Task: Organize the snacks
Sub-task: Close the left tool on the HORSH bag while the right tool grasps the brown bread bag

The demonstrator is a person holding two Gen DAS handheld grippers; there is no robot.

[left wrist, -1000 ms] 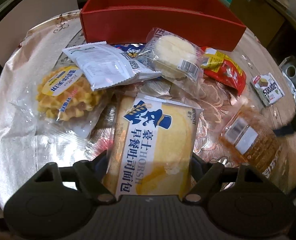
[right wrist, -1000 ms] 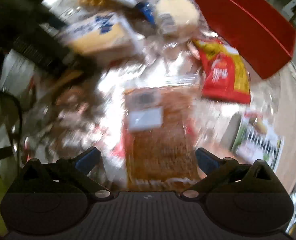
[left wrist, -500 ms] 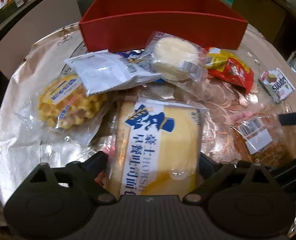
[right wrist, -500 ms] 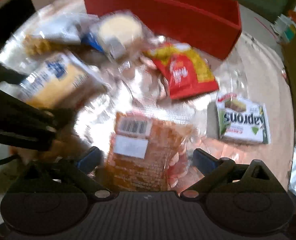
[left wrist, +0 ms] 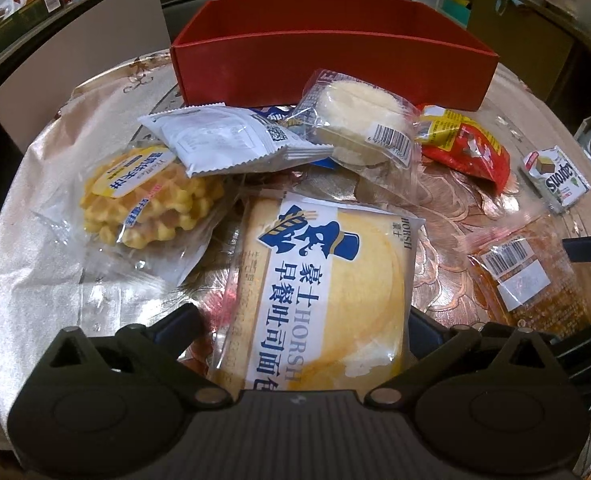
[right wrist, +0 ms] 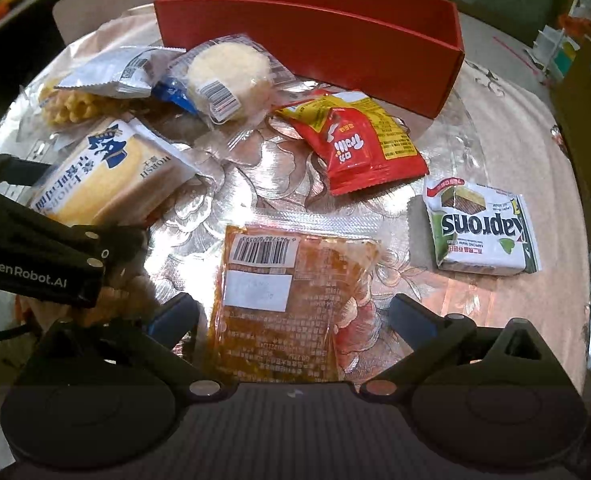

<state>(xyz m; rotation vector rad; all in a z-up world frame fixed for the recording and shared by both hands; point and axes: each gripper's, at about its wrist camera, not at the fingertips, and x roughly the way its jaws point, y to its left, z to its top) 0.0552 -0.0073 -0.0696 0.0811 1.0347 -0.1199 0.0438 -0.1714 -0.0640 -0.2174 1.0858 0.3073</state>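
Note:
The yellow Horsh bread pack (left wrist: 327, 280) lies on the silvery tablecloth between the fingers of my left gripper (left wrist: 299, 322). Its jaws are opening and the pads stand clear of the wrapper. My right gripper (right wrist: 293, 314) is open, and an orange snack pack (right wrist: 287, 304) with a barcode label lies flat between its fingers, untouched. The red box (left wrist: 335, 68) stands empty at the back of the table. Between it and the grippers lie a waffle pack (left wrist: 147, 200), a white sachet (left wrist: 231, 140), a round cake (left wrist: 359, 120) and a red Trolli bag (right wrist: 359, 144).
A green and white Kaprons wafer pack (right wrist: 479, 228) lies right of the orange pack. The left gripper's black body (right wrist: 39, 264) reaches in at the left of the right wrist view. The table edge (right wrist: 567, 160) curves away on the right, with clutter beyond.
My left jaws have spread apart and let go of the bread pack, which stays on the cloth. The right gripper has rolled and steadied over the orange pack.

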